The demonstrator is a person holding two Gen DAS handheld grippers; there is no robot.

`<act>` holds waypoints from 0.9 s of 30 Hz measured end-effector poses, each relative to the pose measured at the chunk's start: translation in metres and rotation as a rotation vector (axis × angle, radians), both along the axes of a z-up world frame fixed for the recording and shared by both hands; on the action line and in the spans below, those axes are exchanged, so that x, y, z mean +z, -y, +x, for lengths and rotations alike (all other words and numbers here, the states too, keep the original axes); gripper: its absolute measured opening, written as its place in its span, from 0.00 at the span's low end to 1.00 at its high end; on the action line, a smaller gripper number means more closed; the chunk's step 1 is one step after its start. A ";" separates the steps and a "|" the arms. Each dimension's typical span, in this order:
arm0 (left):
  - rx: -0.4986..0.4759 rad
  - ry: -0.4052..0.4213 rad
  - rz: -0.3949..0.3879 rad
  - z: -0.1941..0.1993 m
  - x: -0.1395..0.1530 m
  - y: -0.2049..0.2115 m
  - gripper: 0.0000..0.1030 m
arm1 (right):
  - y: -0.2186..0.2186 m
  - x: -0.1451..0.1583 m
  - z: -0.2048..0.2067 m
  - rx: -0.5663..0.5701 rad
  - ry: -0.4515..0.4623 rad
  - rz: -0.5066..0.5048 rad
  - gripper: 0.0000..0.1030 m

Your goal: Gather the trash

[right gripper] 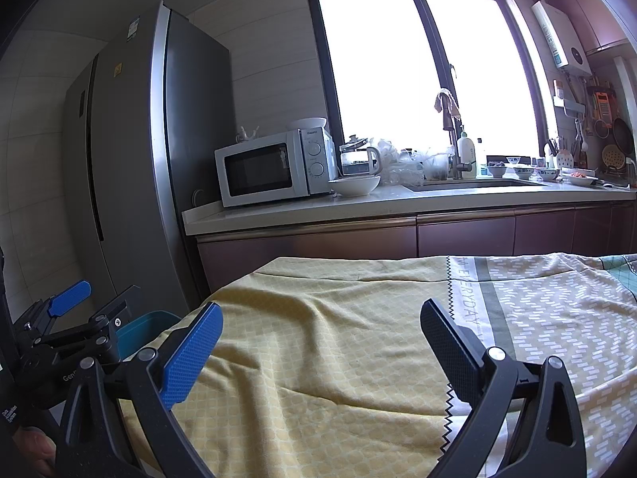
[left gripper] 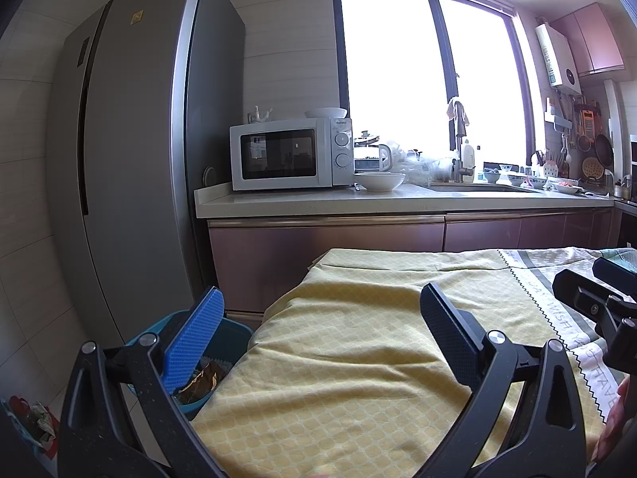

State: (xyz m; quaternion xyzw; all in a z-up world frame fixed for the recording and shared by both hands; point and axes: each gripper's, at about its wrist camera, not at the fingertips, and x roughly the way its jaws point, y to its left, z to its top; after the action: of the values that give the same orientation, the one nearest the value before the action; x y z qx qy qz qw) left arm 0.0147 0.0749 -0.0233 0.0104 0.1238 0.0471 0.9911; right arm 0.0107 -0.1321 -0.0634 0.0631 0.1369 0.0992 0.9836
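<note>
Left wrist view: left gripper (left gripper: pixel 320 320) spread wide, empty, above tablecloth (left gripper: pixel 338 358). Bin (left gripper: pixel 235 332) with trash (left gripper: pixel 201 382) lies at 8 o'clock, beside its blue finger.

Right wrist view: right gripper (right gripper: pixel 320 338) agape, empty; bin (right gripper: pixel 145 328) at 9 o'clock, beyond left gripper (right gripper: pixel 95 304), which is nearer.

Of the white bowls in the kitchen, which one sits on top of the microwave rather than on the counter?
The white bowl on the microwave, above its dials. The other large white bowl stands lower, on the countertop right of the microwave.
</note>
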 end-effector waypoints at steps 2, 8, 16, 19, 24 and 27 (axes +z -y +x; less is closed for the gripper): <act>0.000 0.000 0.000 0.000 0.000 0.000 0.94 | 0.000 0.000 0.000 0.000 0.000 -0.001 0.93; 0.001 -0.003 -0.001 0.001 -0.001 0.001 0.94 | 0.001 0.000 0.000 0.000 -0.002 -0.001 0.93; -0.005 -0.008 0.000 0.003 -0.003 0.002 0.94 | 0.001 0.000 0.001 -0.004 -0.004 0.000 0.93; -0.006 -0.008 0.001 0.004 -0.004 0.002 0.94 | 0.001 0.000 0.002 -0.005 -0.004 0.003 0.93; -0.012 -0.013 -0.006 0.005 -0.003 0.001 0.94 | 0.002 -0.001 0.002 -0.009 -0.004 0.003 0.93; -0.017 -0.017 -0.011 0.006 -0.002 0.001 0.94 | 0.003 -0.001 0.003 -0.011 -0.003 0.006 0.93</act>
State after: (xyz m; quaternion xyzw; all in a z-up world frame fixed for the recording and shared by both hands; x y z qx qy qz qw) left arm 0.0203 0.0741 -0.0256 0.0062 0.1326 0.0378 0.9904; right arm 0.0133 -0.1349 -0.0640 0.0671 0.1378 0.0939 0.9837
